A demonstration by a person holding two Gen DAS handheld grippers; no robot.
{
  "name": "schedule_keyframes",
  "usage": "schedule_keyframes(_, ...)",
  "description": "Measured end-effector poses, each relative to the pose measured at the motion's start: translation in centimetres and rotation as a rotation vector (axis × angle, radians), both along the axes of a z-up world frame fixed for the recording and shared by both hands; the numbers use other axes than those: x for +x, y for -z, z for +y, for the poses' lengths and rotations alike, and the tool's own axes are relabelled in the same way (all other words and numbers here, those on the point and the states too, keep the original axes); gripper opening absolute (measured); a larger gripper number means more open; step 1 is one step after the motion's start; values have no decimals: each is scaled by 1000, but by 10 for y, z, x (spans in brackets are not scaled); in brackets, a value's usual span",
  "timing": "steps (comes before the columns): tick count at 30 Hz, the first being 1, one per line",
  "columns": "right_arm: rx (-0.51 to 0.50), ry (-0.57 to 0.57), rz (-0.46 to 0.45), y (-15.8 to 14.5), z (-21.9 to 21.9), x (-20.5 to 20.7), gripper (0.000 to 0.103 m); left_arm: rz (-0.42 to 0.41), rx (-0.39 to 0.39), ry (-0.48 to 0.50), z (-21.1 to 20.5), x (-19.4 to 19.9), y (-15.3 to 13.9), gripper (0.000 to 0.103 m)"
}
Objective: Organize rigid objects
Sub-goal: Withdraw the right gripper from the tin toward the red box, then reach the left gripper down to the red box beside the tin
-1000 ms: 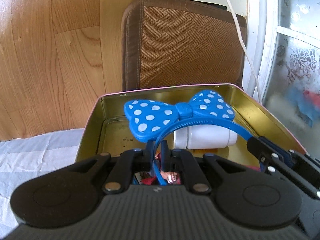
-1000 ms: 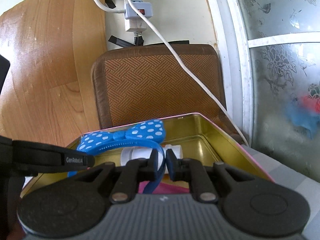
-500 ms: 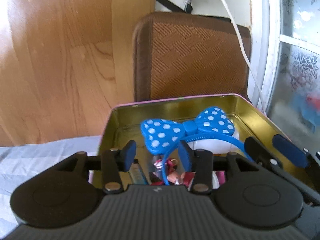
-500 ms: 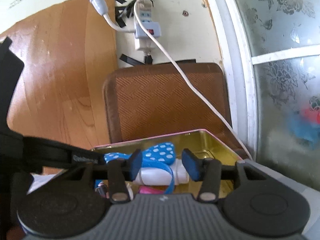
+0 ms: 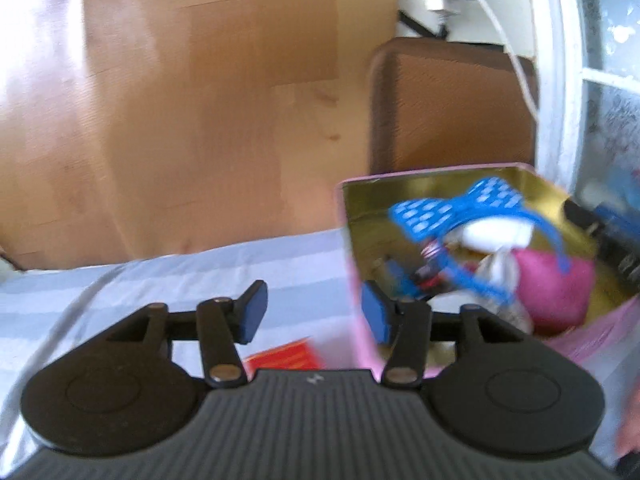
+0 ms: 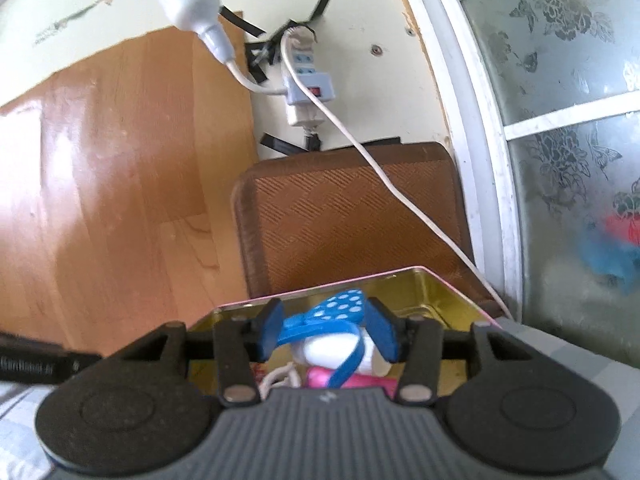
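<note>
Left gripper [image 5: 314, 314]: blue-padded jaws apart, nothing clamped. They have just been opening, and only striped cloth and the tin's near corner show in the gap. Left-wrist view is motion-blurred.

Pink-rimmed rectangular metal tin with gold inside [image 5: 352, 240] sits at 3 o'clock of the left gripper, on the pale grey-and-white striped cloth [image 5: 180, 280]. The right pad [image 5: 374, 318] of the left gripper overlaps the tin's near left corner; contact cannot be told.

Blue plastic headband with white-dotted bow [image 5: 452, 208] lies in the tin, bow toward the far wall, band arching over the other contents. Under it is a white cylindrical container [image 5: 496, 232]. At 4 o'clock of the bow is a pink soft-looking object [image 5: 556, 288]. Small mixed items at the tin's near left are too blurred to name.

Red flat card or packet [image 5: 284, 360] lies on the cloth between the left gripper's fingers, just outside the tin.

Right gripper [image 6: 328, 332]: jaws apart, holding nothing. They have just been opening. The headband's bow and band sit in the gap in the right-wrist view, and the pads do not press on them. The right gripper's black and blue tip [image 5: 612, 236] shows at the tin's 3 o'clock edge in the left view.

Brown woven cushion [image 6: 352, 216] stands at 12 o'clock behind the tin. White cable [image 6: 400, 192] runs across it from a wall power strip [image 6: 308, 88].
</note>
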State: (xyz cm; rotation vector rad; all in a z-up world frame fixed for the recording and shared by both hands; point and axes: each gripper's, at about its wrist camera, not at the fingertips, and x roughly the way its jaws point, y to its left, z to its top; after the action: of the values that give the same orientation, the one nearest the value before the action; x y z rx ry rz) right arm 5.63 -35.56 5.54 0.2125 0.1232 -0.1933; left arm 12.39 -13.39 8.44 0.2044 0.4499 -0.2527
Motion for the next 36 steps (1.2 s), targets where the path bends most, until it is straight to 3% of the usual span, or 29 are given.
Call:
schedule_keyframes(11,-50,-263,22,-5,79,-49,50,99,-19,-152,84,1,43,56)
schedule_keyframes(22,-233,-455,241,17,166,-41,50,177,-95,-183,116,13,61,56)
schedule_keyframes(24,-238,-468,282,22,172,-35,50,180,-95,-151,113,16,57,57)
schedule_keyframes(26,-217,-482,323,28,172,-29,50,187,-101,-96,110,22,52,64)
schedule_keyframes(31,-193,-485,385,40,172,-24,50,211,-223,113,105,50,41,67)
schedule_keyframes(36,-195,-511,397,42,174,-23,51,218,-210,223,89,69,44,67)
